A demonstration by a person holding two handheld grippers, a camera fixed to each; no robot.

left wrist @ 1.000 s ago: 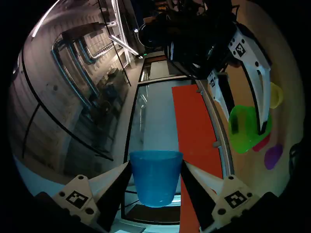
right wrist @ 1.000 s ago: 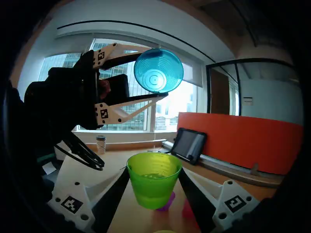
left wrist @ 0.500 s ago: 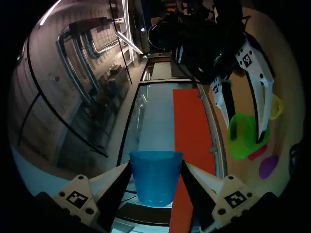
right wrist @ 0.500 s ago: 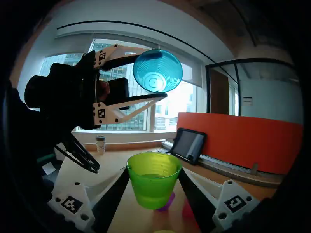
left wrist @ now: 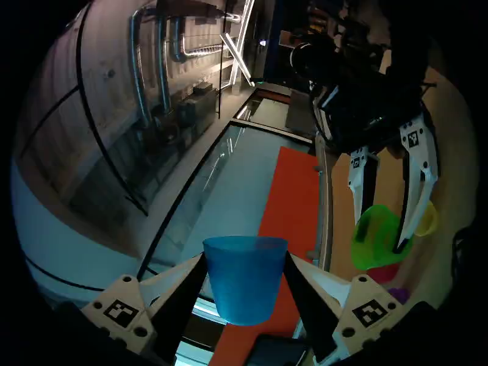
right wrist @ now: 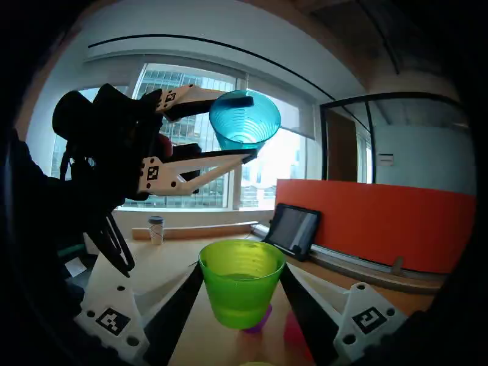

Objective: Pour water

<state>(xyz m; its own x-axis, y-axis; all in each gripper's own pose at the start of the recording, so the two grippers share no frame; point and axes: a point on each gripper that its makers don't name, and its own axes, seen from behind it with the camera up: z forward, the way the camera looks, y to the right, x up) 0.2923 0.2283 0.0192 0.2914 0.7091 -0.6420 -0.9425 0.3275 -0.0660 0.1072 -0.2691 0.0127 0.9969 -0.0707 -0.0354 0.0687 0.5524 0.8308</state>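
Note:
A blue cup (left wrist: 245, 280) sits between the fingers of my left gripper (left wrist: 244, 262), which is shut on it. In the right gripper view that blue cup (right wrist: 244, 125) hangs high above the table in the left gripper (right wrist: 247, 127), tilted, with its rim up. My right gripper (right wrist: 242, 268) is shut on a green cup (right wrist: 242, 283), held upright just above the table, with what looks like a little liquid inside. The left gripper view shows the green cup (left wrist: 373, 238) in the right gripper (left wrist: 381, 241) at the right.
An orange partition (right wrist: 378, 226) runs along the wooden table (right wrist: 171, 262), with a dark tablet (right wrist: 296, 229) leaning by it. A small jar (right wrist: 156, 229) stands near the window. Purple and pink cups (right wrist: 262, 317) lie below the green cup, a yellow one (left wrist: 429, 219) beside it.
The left gripper has turned back, so the blue cup now shows its side and rim instead of facing the right camera end-on. The green cup has stayed put.

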